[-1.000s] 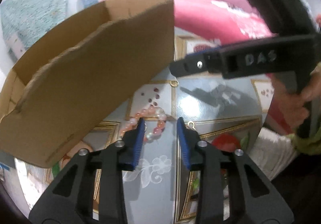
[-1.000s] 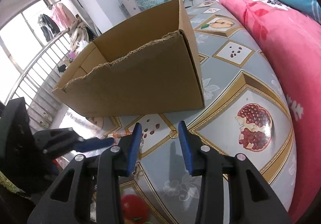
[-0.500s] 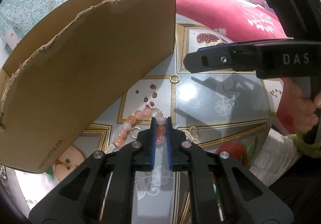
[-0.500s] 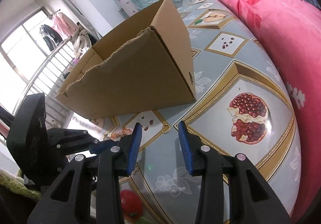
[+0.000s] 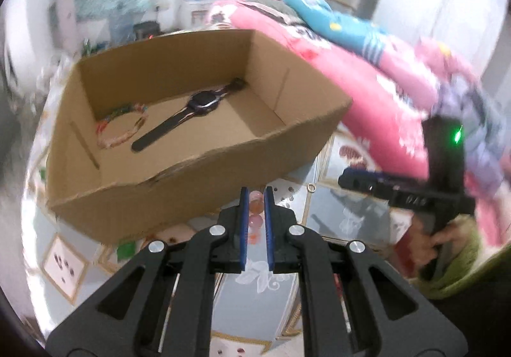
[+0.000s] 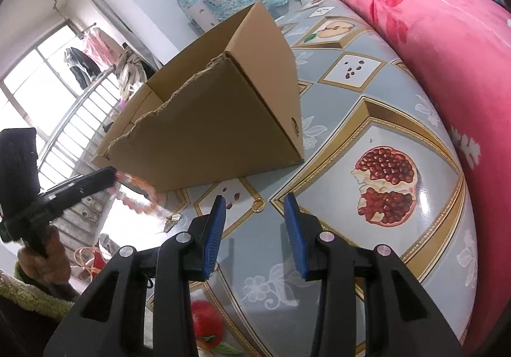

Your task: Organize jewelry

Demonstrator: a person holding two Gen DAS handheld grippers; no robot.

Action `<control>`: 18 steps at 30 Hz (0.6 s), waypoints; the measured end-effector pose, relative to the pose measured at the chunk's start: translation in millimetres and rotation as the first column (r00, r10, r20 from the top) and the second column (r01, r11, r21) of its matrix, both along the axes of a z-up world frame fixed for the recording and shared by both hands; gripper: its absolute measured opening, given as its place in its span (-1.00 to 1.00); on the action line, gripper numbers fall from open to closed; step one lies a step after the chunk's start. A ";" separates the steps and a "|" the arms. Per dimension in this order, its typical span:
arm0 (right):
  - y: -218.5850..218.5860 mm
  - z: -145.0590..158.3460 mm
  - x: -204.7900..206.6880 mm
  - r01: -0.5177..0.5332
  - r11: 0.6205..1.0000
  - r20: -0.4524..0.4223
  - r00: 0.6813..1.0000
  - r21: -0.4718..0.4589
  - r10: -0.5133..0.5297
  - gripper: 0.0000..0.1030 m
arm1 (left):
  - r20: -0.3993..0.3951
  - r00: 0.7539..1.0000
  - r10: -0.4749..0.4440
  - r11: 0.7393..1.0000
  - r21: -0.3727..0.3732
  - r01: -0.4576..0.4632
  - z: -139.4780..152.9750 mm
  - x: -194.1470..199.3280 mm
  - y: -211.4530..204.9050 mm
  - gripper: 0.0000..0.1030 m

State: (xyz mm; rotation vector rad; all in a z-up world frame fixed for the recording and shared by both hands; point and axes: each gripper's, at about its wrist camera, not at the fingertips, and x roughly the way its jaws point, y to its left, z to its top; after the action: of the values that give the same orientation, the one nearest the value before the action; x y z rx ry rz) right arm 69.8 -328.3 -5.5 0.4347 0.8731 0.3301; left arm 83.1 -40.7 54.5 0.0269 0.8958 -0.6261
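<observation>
My left gripper (image 5: 255,194) is shut on a pink and orange bead bracelet (image 5: 255,202) and holds it in the air just before the near wall of the cardboard box (image 5: 179,187). In the right wrist view the bracelet (image 6: 137,194) hangs from the left gripper (image 6: 110,173) beside the box (image 6: 223,127). Inside the box lie a dark watch (image 5: 188,114) and a woven bracelet (image 5: 121,130). My right gripper (image 6: 254,206) is open and empty above the table, near a small gold ring (image 6: 258,206).
The table has a glossy fruit-print cloth (image 6: 383,184). A pink quilt (image 6: 447,47) lies along its right side. A small gold ring (image 5: 310,187) lies right of the box. The right gripper (image 5: 377,184) hovers at the right.
My left gripper shut on the bead bracelet and lifted it off the table to box height. The right gripper stayed open and shifted a little.
</observation>
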 end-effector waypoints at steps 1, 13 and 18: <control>1.5 0.0 0.4 -0.003 1.000 0.000 1.000 -0.001 0.003 -0.28 | -0.017 1.000 0.018 0.999 -0.033 -0.018 -0.4 1.2 8.8 -0.84; 24.0 3.9 2.9 -0.041 0.999 -0.009 0.999 -0.035 0.041 -0.28 | -0.244 0.955 0.168 0.963 -0.165 -0.212 -68.0 13.7 74.9 -0.84; 27.0 3.7 0.4 -0.057 0.995 -0.026 0.998 -0.079 0.055 -0.28 | -0.223 0.949 0.222 0.958 -0.134 -0.255 -77.0 6.7 89.1 -0.84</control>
State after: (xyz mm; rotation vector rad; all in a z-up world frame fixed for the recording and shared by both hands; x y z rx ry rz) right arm 70.3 -301.3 -1.8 0.3409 0.9201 0.3411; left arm 89.8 48.4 -22.5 -0.2941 1.0272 -0.4772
